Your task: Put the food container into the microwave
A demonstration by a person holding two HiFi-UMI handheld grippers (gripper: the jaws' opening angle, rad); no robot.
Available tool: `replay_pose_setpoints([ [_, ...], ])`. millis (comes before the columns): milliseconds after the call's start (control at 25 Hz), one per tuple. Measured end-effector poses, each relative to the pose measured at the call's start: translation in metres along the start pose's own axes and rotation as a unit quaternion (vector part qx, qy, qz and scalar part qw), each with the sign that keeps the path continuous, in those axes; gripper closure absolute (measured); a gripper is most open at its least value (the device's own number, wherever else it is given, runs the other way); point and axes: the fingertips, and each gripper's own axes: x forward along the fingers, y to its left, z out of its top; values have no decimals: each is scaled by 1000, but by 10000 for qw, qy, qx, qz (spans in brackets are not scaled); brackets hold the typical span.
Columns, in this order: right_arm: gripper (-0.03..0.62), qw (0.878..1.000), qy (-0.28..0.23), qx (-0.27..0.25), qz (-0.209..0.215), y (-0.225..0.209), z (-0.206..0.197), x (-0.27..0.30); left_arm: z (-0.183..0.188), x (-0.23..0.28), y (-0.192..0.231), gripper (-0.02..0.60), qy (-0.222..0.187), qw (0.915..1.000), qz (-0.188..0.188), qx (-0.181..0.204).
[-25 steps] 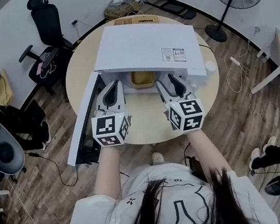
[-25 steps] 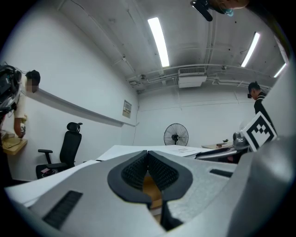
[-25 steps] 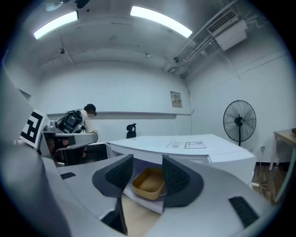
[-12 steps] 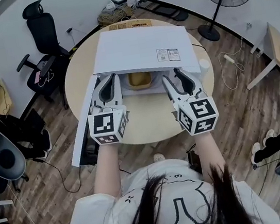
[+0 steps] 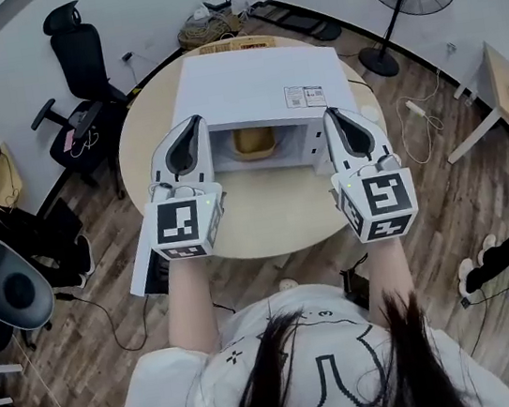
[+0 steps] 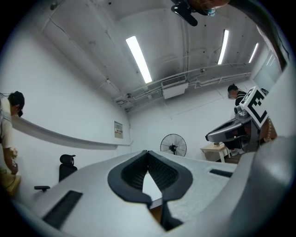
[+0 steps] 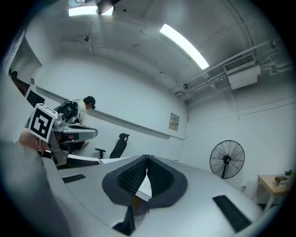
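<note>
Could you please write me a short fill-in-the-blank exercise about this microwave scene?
The yellow ____ sits inside the microwave.
The microwave's door stands ____.
The left gripper and right gripper both have their jaws ____, holding nothing.
The microwave rests on a round ____.
Missing words: food container; open; shut; table.

Open microwave (image 5: 260,83) with food container (image 5: 253,141) inside

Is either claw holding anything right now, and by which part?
Nothing is held. The left claw and the right claw are both shut with nothing between the jaws. The container sits inside the microwave, apart from both.
</note>
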Motion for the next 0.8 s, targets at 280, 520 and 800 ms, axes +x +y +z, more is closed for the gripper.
replay_pose_setpoints([
  [280,565,9995,-299,-12,-82,-8,29,-12,19,-2,3,572,-204,9997,5,-104],
  [520,566,9991,-270,277,-192,-20,28,-14,24,-4,6,572,-241,9997,29,-62],
  [800,566,9977,-316,466,-373,-26,24,-20,27,-6,5,572,-256,9997,60,7],
])
